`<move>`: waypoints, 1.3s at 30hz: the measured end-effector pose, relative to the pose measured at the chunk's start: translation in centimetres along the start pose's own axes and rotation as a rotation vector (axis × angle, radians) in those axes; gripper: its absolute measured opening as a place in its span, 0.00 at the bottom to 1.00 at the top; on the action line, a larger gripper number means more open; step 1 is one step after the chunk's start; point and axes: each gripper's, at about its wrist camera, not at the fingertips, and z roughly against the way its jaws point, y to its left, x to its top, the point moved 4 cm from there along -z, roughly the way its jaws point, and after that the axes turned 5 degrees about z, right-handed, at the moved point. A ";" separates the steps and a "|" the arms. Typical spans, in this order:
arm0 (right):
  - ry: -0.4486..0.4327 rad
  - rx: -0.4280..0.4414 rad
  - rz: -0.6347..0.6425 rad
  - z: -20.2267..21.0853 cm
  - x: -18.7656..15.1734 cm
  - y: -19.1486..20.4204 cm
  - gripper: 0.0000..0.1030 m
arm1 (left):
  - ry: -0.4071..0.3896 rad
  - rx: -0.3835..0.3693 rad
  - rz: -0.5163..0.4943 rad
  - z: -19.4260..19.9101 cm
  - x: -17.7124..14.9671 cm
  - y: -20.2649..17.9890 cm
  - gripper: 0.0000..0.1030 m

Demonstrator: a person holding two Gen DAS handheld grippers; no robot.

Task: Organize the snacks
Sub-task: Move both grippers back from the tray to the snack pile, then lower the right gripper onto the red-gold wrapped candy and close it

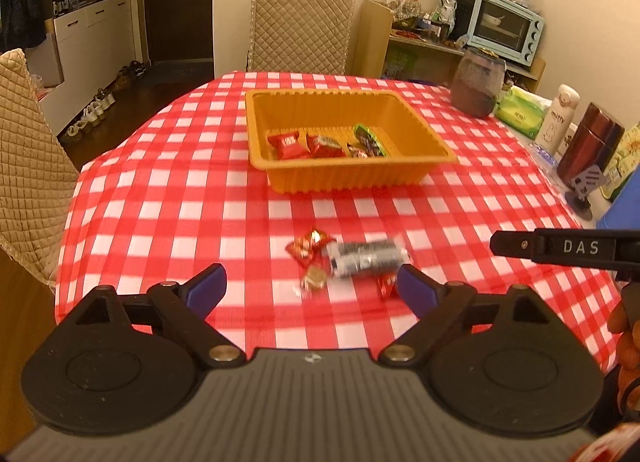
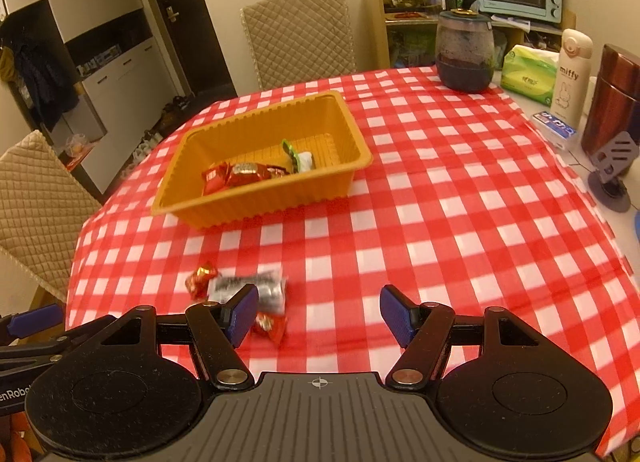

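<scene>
On the red-checked tablecloth (image 1: 160, 189), a small cluster of loose snacks lies well short of the orange tray (image 1: 280, 177), which already holds a few wrapped sweets. The left gripper (image 1: 312, 286) stands wide open and empty, the silver-grey packet (image 1: 364, 258) just ahead between its finger lines, long axis running across the gap; red candies (image 1: 308, 248) sit beside it. The right gripper (image 2: 318, 312) is about half open, holding nothing, with the cluster off to its left. The left hand looks nearer, though blur makes the packet's edges uncertain
</scene>
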 end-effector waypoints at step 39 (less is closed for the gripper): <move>0.057 0.015 0.079 -1.1 -4.7 1.9 0.65 | 0.019 0.066 -0.061 -1.2 -2.8 0.8 0.91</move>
